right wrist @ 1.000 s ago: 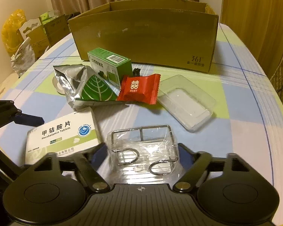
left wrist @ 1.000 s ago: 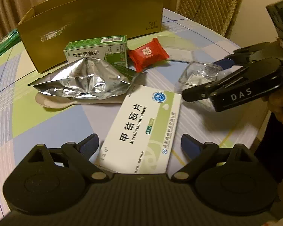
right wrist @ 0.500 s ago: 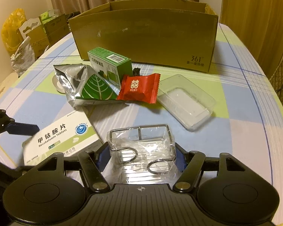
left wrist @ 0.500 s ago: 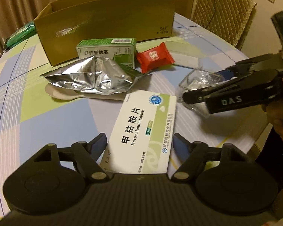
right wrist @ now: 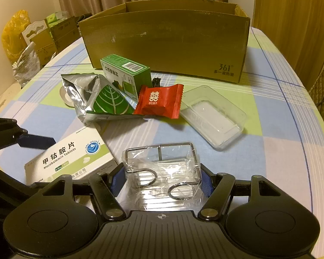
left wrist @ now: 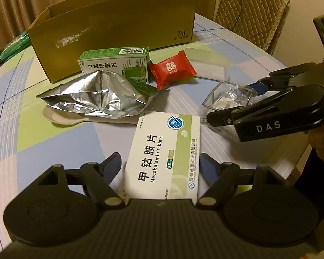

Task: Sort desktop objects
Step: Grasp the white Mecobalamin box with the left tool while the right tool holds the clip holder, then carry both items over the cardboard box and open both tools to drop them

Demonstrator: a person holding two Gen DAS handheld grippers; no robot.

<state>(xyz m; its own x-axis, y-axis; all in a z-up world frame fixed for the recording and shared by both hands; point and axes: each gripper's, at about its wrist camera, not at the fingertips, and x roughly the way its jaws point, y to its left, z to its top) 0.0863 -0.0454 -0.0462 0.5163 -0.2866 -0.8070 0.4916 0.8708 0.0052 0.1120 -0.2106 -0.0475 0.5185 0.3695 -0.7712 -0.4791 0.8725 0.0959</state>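
My left gripper [left wrist: 159, 161] is shut on a white Mecobalamin tablet box [left wrist: 162, 151], its pads on the box's long sides. In the right wrist view that tablet box [right wrist: 71, 159] sits tilted at lower left with one left finger [right wrist: 36, 142] behind it. My right gripper [right wrist: 161, 170] is shut on a clear film-wrapped wire holder [right wrist: 162, 166]. The left wrist view shows the same right gripper [left wrist: 231, 101] and the holder [left wrist: 226, 97] at right. Beyond lie a foil pouch [right wrist: 101, 99], a green carton [right wrist: 127, 75] and a red candy packet [right wrist: 159, 101].
An open cardboard box [right wrist: 166, 41] stands at the back of the checked table [right wrist: 270, 151]. A clear plastic tray [right wrist: 213, 116] lies right of the candy. A beige flat piece [left wrist: 60, 116] pokes from under the pouch. A chair [left wrist: 248, 10] stands behind the table.
The left jaws closed in on the tablet box, and its end has come up off the table. The right jaws narrowed slightly onto the wire holder.
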